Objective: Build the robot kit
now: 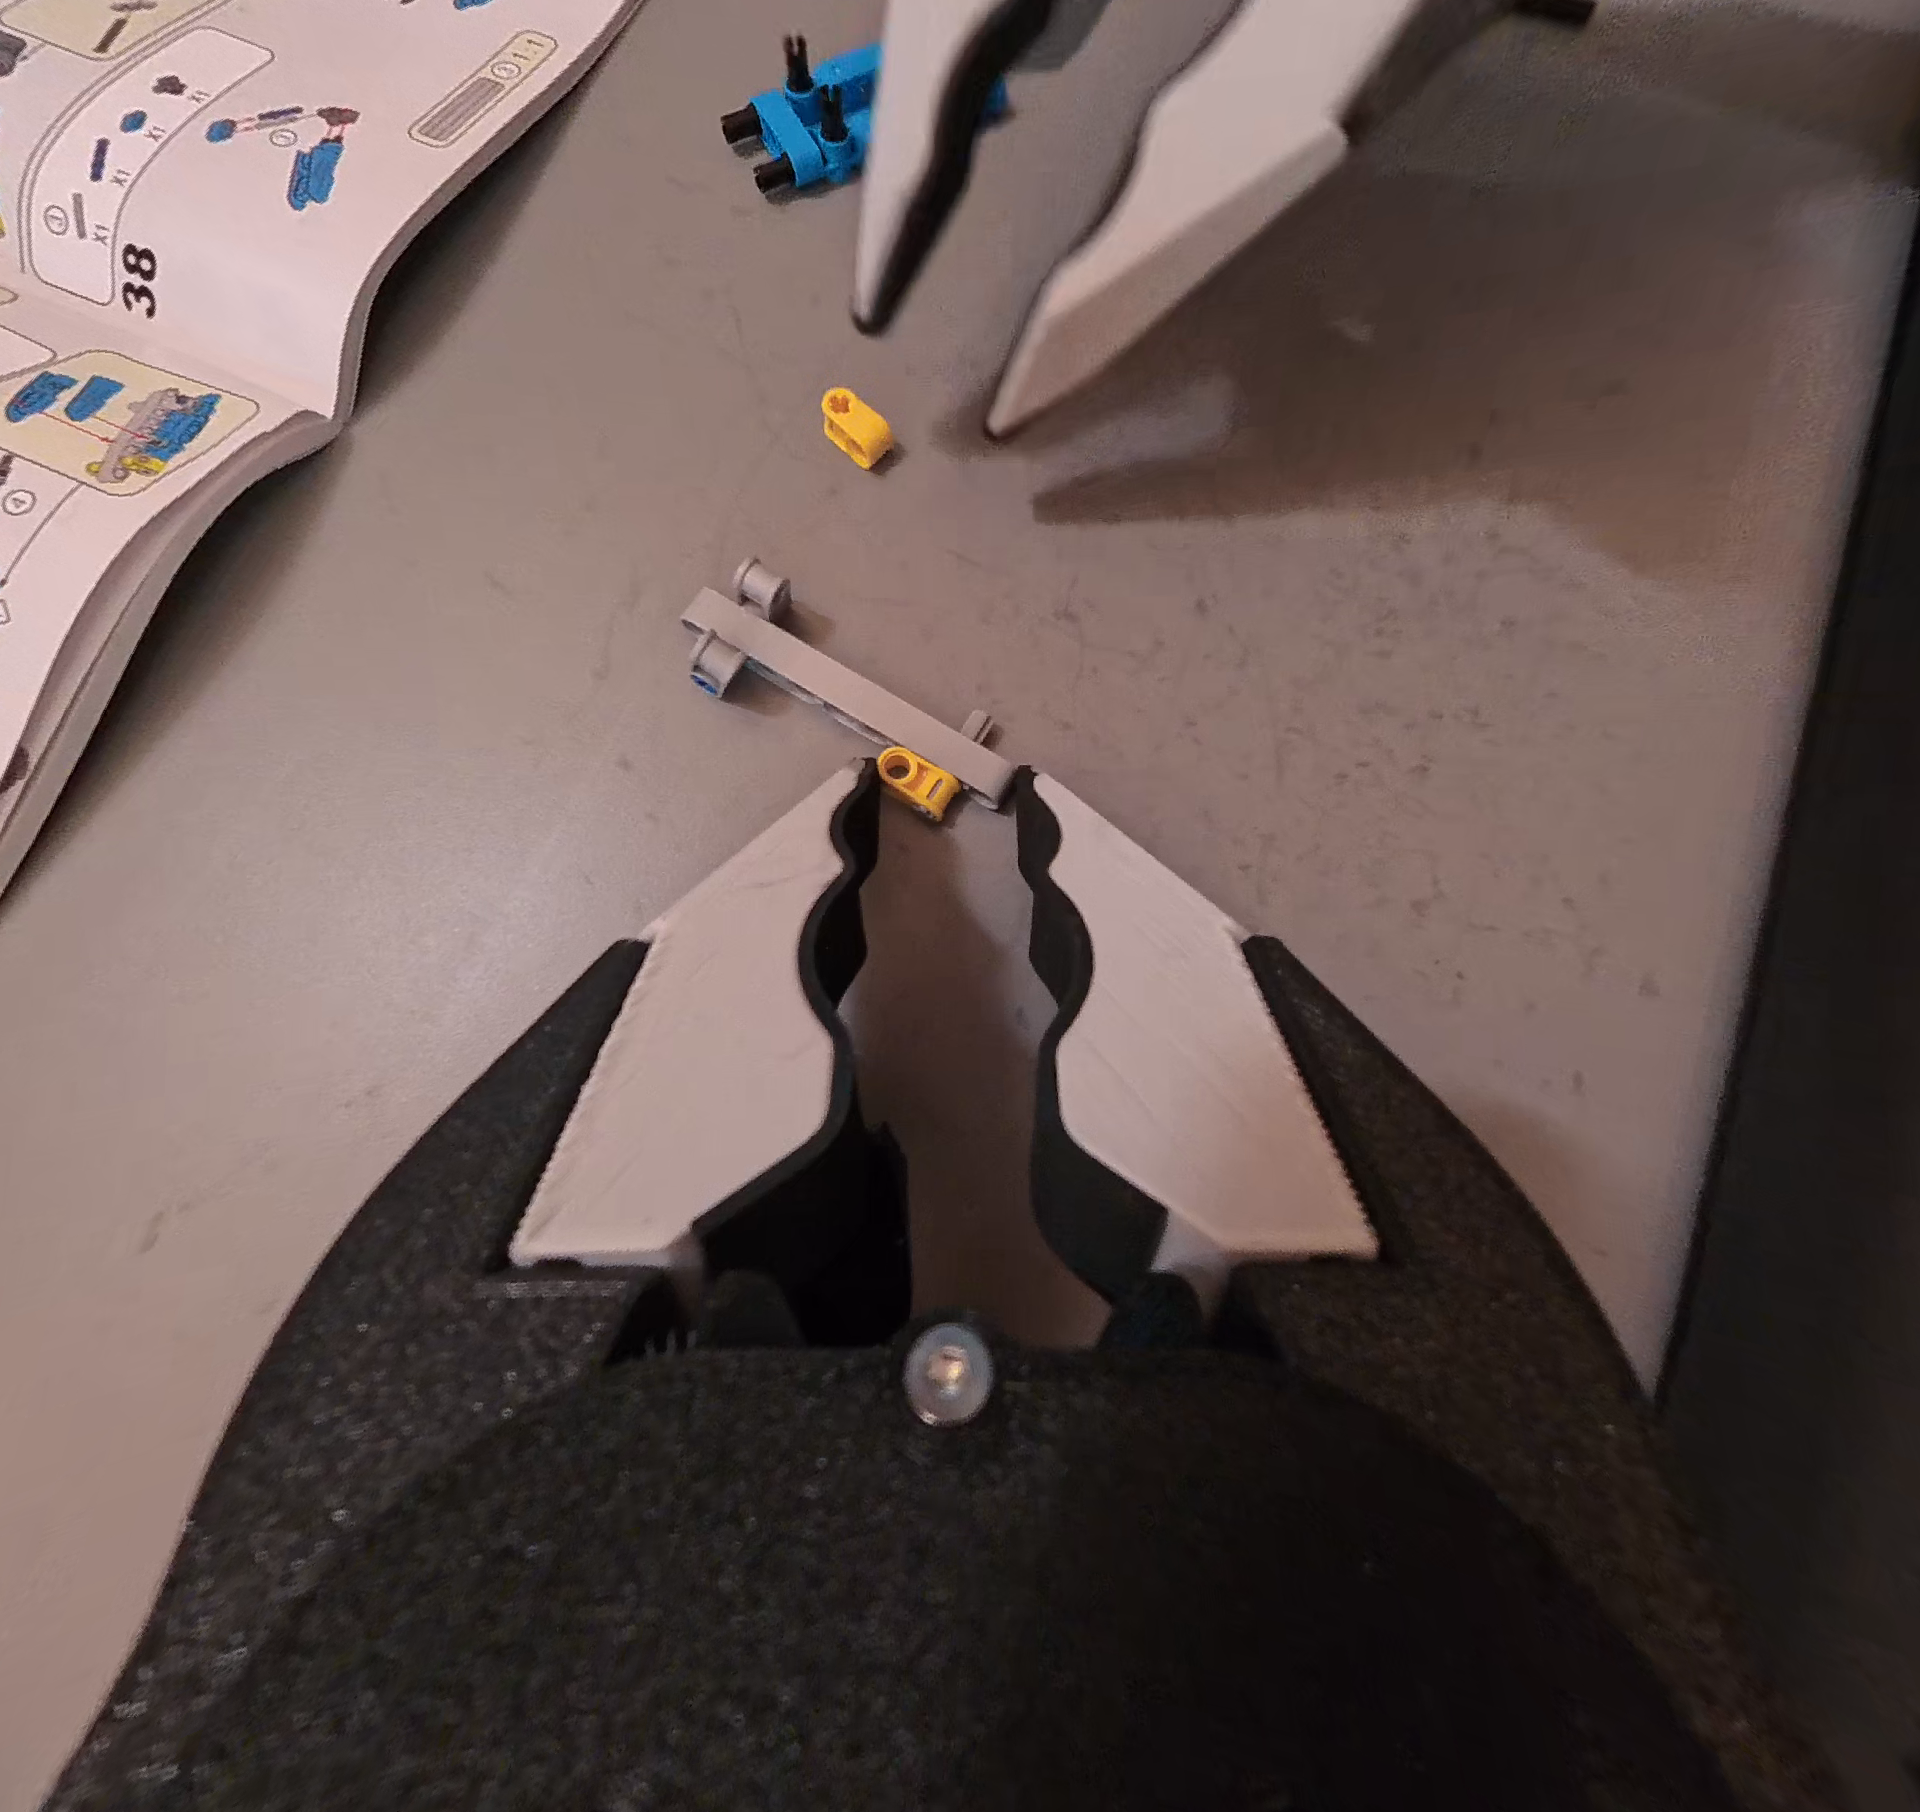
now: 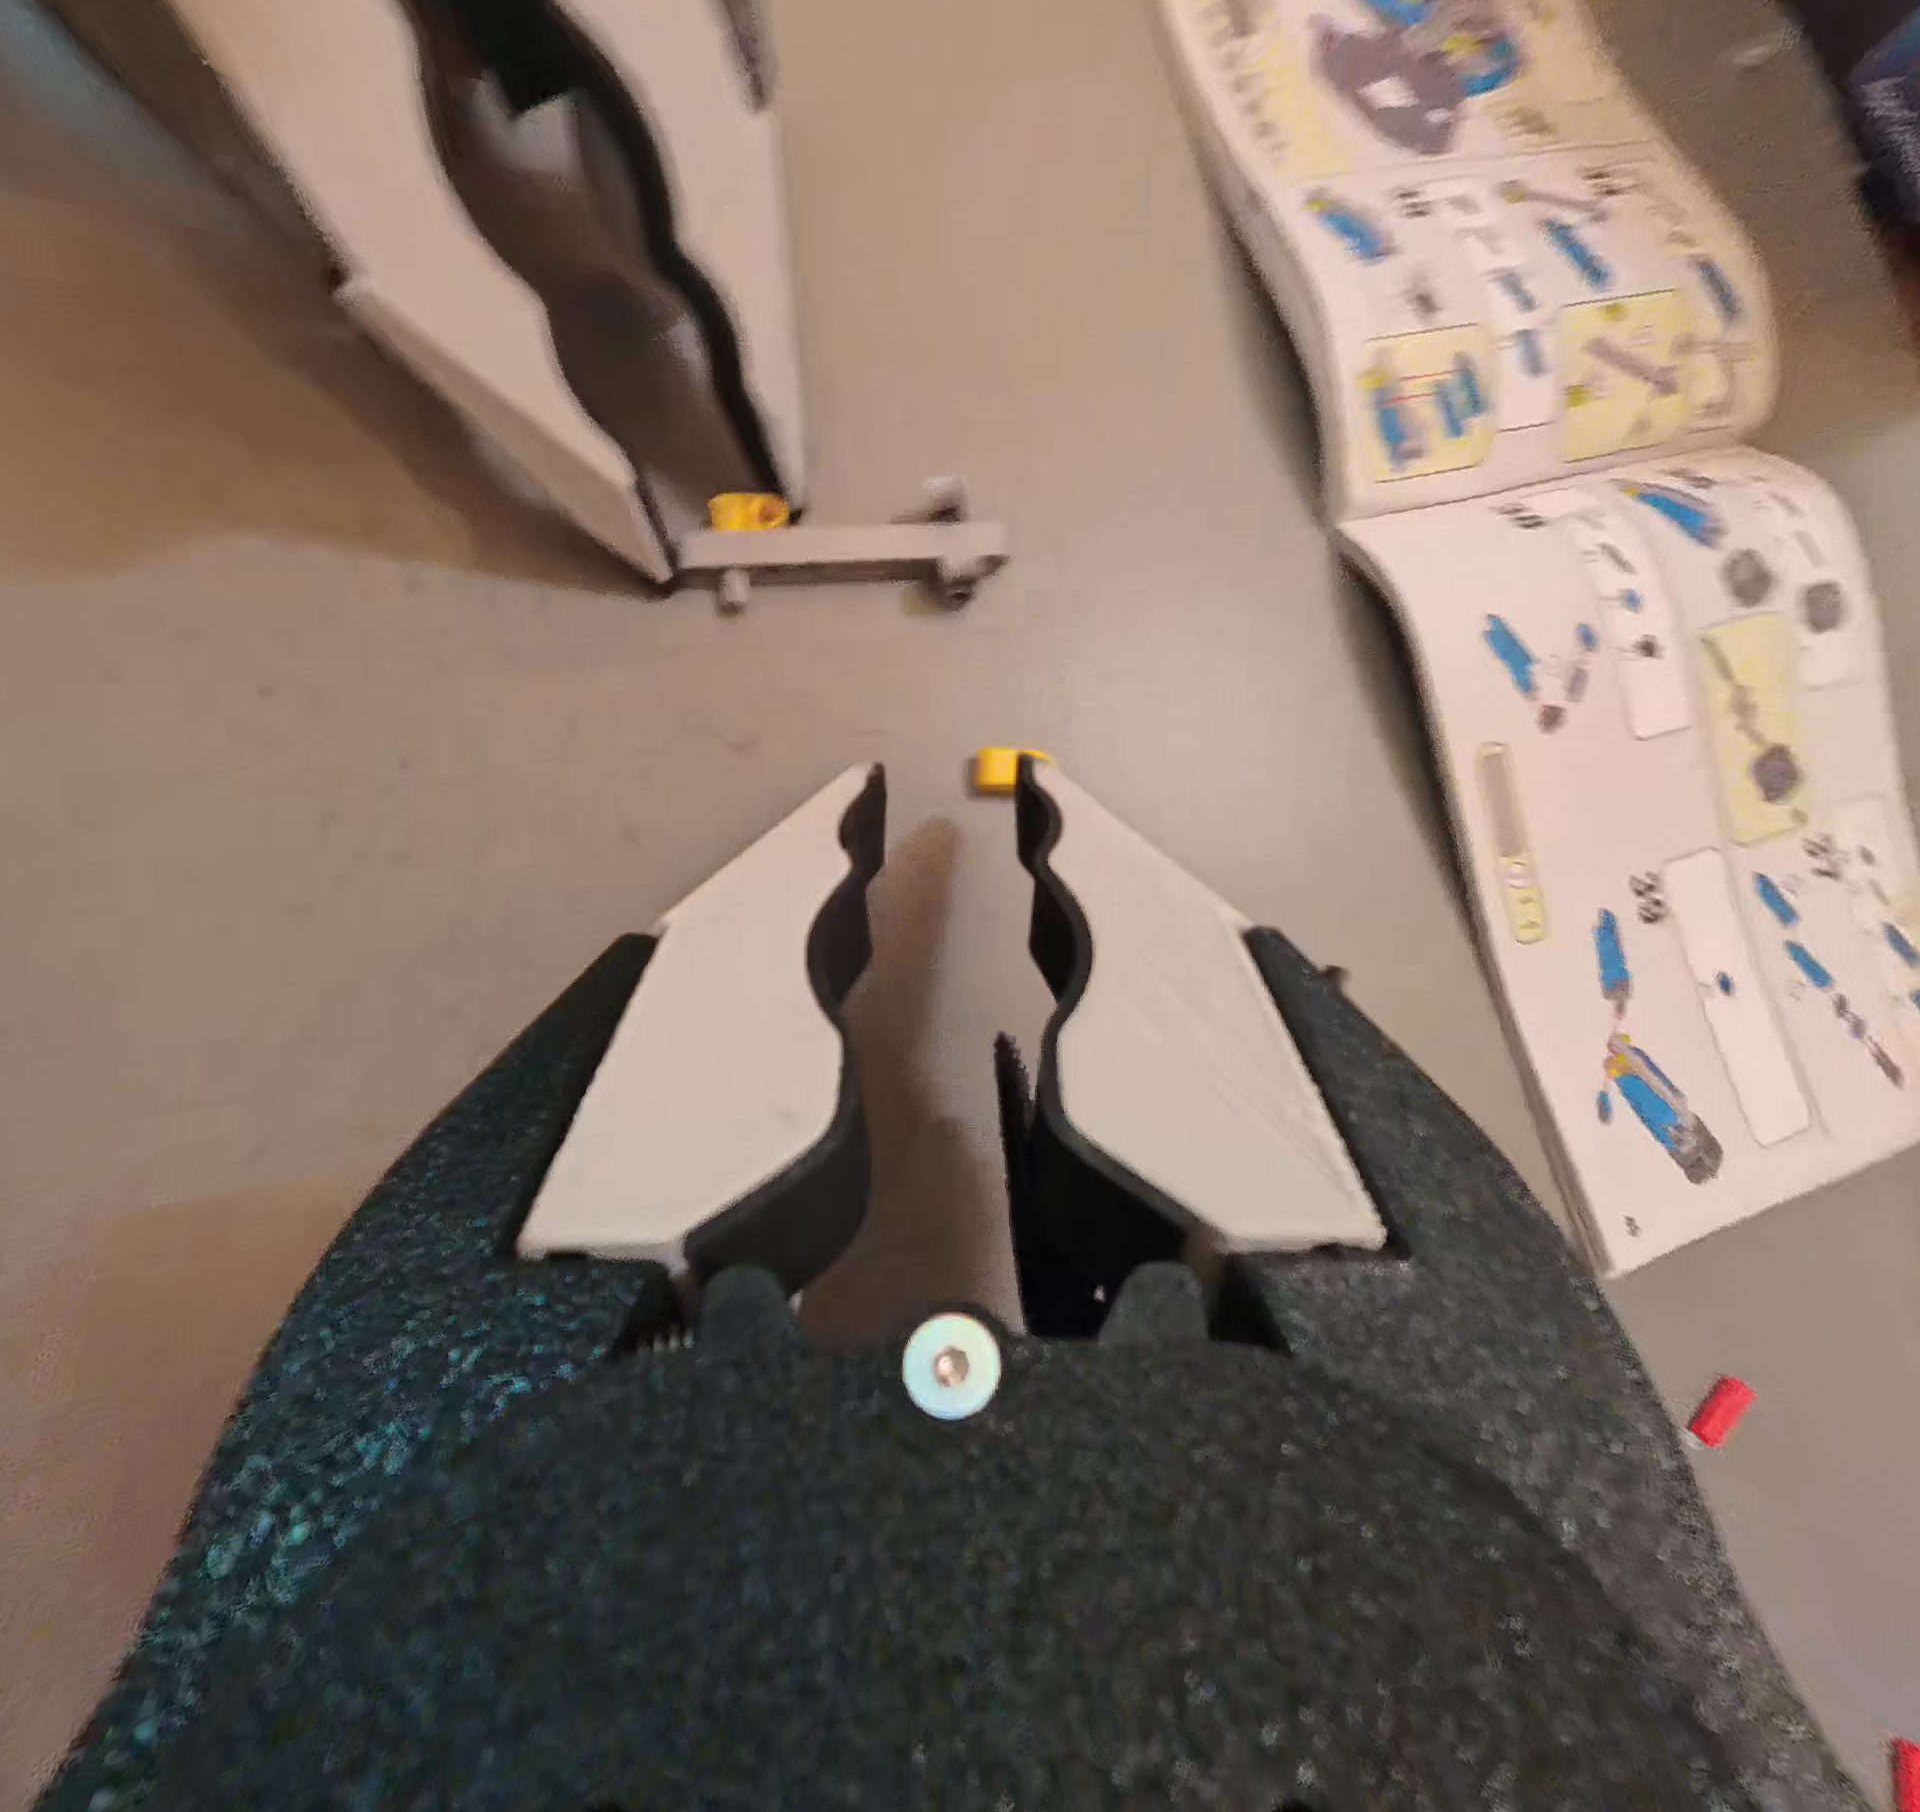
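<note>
My left gripper point(image 1: 945, 775) is open, low over the grey table. Its tips straddle a small yellow connector point(image 1: 914, 783) that sits at the near end of a flat grey beam point(image 1: 847, 692) with grey bushes at its far end. The right fingertip point(image 1: 1029, 796) touches the beam's end. The right wrist view shows the same gripper point(image 2: 727, 526), connector point(image 2: 748, 512) and beam point(image 2: 842, 549). My right gripper point(image 2: 951, 773) is open and empty; a loose yellow connector point(image 2: 995, 768) lies against its right fingertip point(image 2: 1029, 796). That gripper point(image 1: 935, 375) and loose connector point(image 1: 857, 425) also show in the left wrist view.
An open instruction booklet point(image 1: 156, 204) lies on the table, at the right in the right wrist view point(image 2: 1558, 515). A blue assembly with black pins point(image 1: 800, 126) sits behind the right gripper. A small red piece point(image 2: 1720, 1411) lies near the booklet. The table's dark edge point(image 1: 1818, 931) runs along the right. Spacing between my two grippers at the tips: around 7 cm.
</note>
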A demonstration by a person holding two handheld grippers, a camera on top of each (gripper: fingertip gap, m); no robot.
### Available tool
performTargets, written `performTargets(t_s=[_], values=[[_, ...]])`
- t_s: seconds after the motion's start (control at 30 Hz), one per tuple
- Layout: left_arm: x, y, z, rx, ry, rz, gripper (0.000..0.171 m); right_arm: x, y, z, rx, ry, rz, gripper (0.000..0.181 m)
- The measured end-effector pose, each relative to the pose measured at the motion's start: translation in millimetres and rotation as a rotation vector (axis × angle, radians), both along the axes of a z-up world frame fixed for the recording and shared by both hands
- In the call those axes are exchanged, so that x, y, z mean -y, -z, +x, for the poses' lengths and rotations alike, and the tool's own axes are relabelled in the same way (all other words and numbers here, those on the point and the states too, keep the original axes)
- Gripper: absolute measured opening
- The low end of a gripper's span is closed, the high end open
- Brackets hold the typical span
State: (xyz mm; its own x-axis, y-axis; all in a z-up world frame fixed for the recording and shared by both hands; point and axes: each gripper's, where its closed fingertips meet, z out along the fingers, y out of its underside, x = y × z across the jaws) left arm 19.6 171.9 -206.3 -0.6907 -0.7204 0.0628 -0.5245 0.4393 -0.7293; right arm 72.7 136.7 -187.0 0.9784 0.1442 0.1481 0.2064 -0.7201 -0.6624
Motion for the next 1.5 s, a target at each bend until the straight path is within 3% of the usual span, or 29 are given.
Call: performTargets(t_s=[0.17, 0.6, 0.7, 0.9, 1.0, 1.1, 1.23, 1.33, 1.5], values=[[0, 0, 0, 0.000, 0.000, 0.000, 0.026, -3, 18, 21, -0.094, 0.111, -0.011, 0.024], [2, -1, 0, -0.023, -0.010, -0.020, 0.028, -12, 14, 11, -0.167, 0.076, 0.039, 0.015], [4, -1, -3, -0.033, 0.006, -0.018, 0.034, -15, -3, -6, -0.350, 0.035, 0.092, 0.015], [0, -7, -2, 0.064, 0.031, 0.139, 0.045, -11, -39, -51, -0.928, -0.118, 0.122, 0.015], [11, -25, -12, 0.085, 0.093, 0.096, 0.045, -9, -46, -60, -1.049, -0.154, 0.119, 0.014], [24, -59, -12, 0.245, 0.131, 0.046, 0.041, -2, -66, -76, -1.193, -0.255, 0.131, 0.015], [47, -90, -25, 0.365, 0.217, -0.058, 0.027, 6, -73, -89, -1.262, -0.333, 0.098, 0.015], [57, -94, -32, 0.350, 0.252, -0.115, 0.023, 9, -71, -93, -1.271, -0.361, 0.078, 0.015], [60, -88, -35, 0.356, 0.284, -0.082, 0.008, 12, -69, -98, -1.273, -0.383, 0.055, 0.015]])
